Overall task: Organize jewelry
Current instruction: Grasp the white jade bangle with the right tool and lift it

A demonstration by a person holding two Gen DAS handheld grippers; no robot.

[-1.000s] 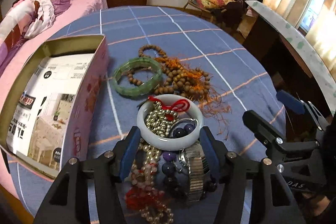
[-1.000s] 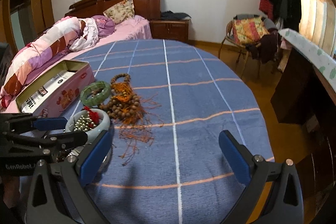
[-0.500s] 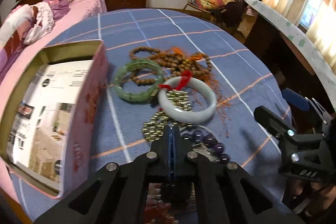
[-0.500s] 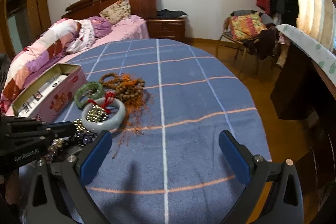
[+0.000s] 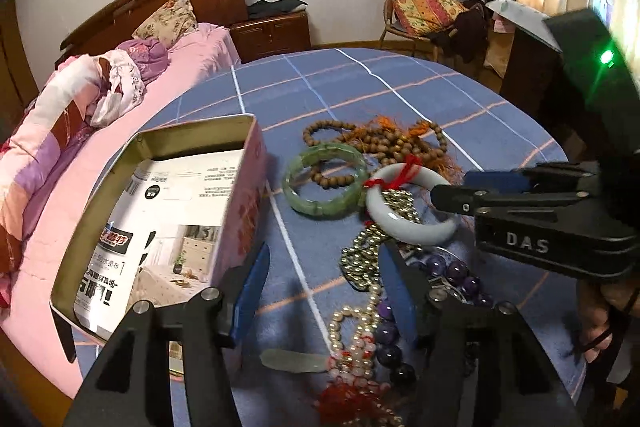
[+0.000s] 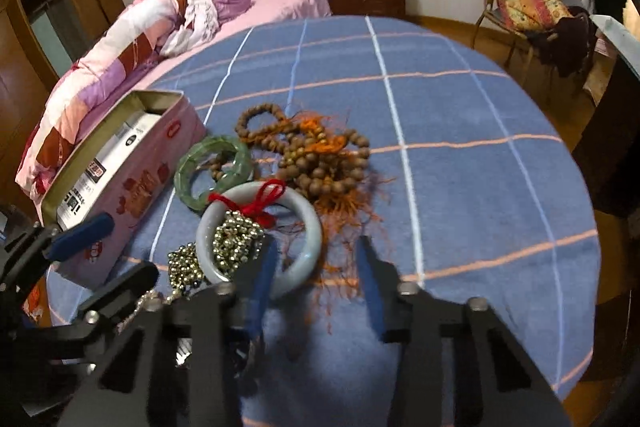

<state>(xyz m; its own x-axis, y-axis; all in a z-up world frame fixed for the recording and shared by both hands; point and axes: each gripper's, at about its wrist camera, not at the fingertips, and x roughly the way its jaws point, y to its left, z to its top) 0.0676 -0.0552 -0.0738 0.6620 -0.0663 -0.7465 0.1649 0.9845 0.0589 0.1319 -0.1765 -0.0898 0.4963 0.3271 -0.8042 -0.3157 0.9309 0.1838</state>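
- Since a second ago my right tongs (image 6: 316, 279) have swung in over the white bangle (image 6: 260, 227), jaws just closing; its near rim sits between the pads, whether gripped I cannot tell
- my left tongs (image 5: 320, 291) snapped shut then reopened; now spread, nothing pinched, above the gold bead chain (image 5: 368, 259) and purple beads (image 5: 456, 275)
- the bangle lies on the blue surface (image 6: 460, 155), beside the green bangle (image 6: 214, 167) and wooden beads (image 6: 320, 155), near the open tin (image 5: 240, 131)
- stone bangle: stiff, smooth, probably slippery and brittle; I'd pinch across the rim, clear of the red string (image 6: 256, 203); the chain is limp and may snag.
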